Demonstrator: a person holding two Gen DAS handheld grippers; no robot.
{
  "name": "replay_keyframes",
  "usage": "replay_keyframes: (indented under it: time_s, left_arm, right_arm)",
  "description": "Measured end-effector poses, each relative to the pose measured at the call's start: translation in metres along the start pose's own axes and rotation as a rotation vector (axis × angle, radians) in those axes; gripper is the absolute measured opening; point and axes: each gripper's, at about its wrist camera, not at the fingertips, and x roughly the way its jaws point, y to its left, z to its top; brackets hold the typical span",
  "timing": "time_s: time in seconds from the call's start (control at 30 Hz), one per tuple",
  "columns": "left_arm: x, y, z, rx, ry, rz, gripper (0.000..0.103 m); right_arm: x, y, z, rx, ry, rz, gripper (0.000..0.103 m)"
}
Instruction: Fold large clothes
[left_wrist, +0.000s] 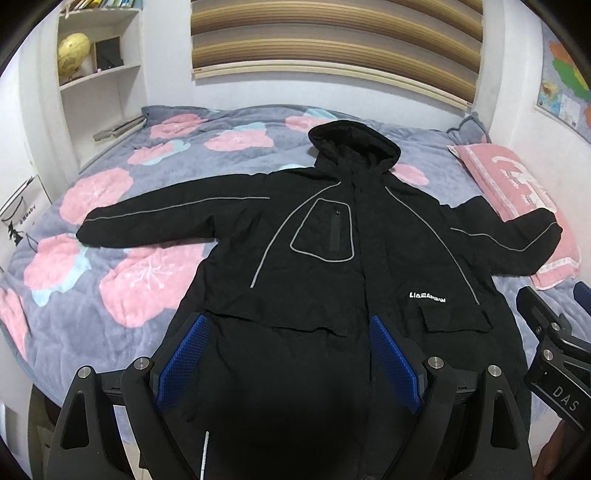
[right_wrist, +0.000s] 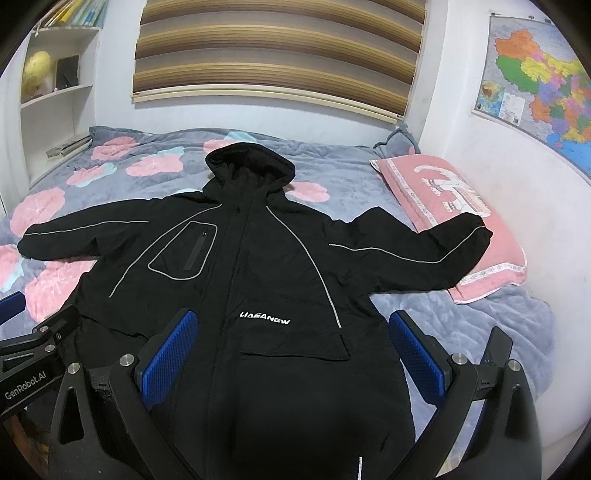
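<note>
A black hooded jacket lies face up and spread flat on the bed, hood toward the far wall, both sleeves stretched out sideways. Its hem end lies nearest the cameras, under both grippers.

The left gripper hangs over the lower front of the jacket with its blue-padded fingers spread wide, nothing between them but the cloth below; whether the tips touch the cloth is hard to judge from this angle. The right gripper is posed alike, fingers wide apart and empty, straddling the jacket's lower right panel near the white lettering and the flap pocket. Its outer finger sits over the bare quilt just beside the jacket's edge. Both grippers point forward along the jacket toward the hood, side by side and near each other; each one's body shows at the edge of the other's view.

The left sleeve lies on open quilt with free bedding all around it. The right sleeve ends with its cuff resting on a pink pillow, which lies close to the wall on that side. Beyond the hood there is a strip of bare quilt before the wall under the striped blind. A shelf stands past the bed's far left corner, and a map hangs on the right wall.
</note>
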Motion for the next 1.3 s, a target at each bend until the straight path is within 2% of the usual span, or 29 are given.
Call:
replay_keyframes:
  time_s: [0.13,0.23,0.37,0.53,0.67,0.77,0.87,0.97,1.1,1.17,1.23,1.3]
  left_arm:
    - [0.006,0.006,0.000,-0.012,-0.004,0.007,0.089]
    - [0.017,0.016,0.000,-0.034,-0.023,0.008,0.089]
    - [0.037,0.041,0.002,-0.083,-0.047,-0.017,0.089]
    - [0.065,0.090,0.017,-0.153,-0.090,0.027,0.089]
    - [0.083,0.148,0.035,-0.230,-0.130,0.046,0.089]
    - [0.092,0.206,0.049,-0.301,-0.190,0.062,0.089]
    - [0.105,0.275,0.061,-0.394,-0.240,0.118,0.089]
    - [0.124,0.338,0.067,-0.503,-0.264,0.145,0.089]
    - [0.166,0.402,0.075,-0.596,-0.212,0.171,0.089]
    - [0.188,0.424,0.077,-0.632,-0.179,0.139,0.089]
    - [0.209,0.442,0.074,-0.698,-0.141,0.146,0.089]
    - [0.228,0.454,0.071,-0.753,-0.114,0.121,0.089]
  right_arm:
    - [0.011,0.003,0.001,0.005,0.006,0.006,0.103]
    - [0.025,0.005,0.002,0.025,-0.020,0.027,0.103]
    - [0.072,0.013,0.002,0.067,-0.020,0.088,0.103]
    - [0.138,0.033,-0.006,0.106,0.009,0.198,0.103]
    - [0.183,0.050,-0.021,0.080,0.003,0.201,0.102]
    - [0.210,0.060,-0.042,0.049,0.038,0.188,0.102]
    - [0.222,0.066,-0.050,0.035,0.069,0.166,0.102]
    - [0.220,0.067,-0.052,0.026,0.042,0.154,0.102]
    - [0.224,0.070,-0.051,0.021,0.047,0.141,0.102]
    - [0.225,0.070,-0.051,0.022,0.050,0.143,0.103]
    - [0.226,0.071,-0.051,0.025,0.051,0.147,0.103]
    - [0.227,0.071,-0.050,0.026,0.054,0.149,0.103]
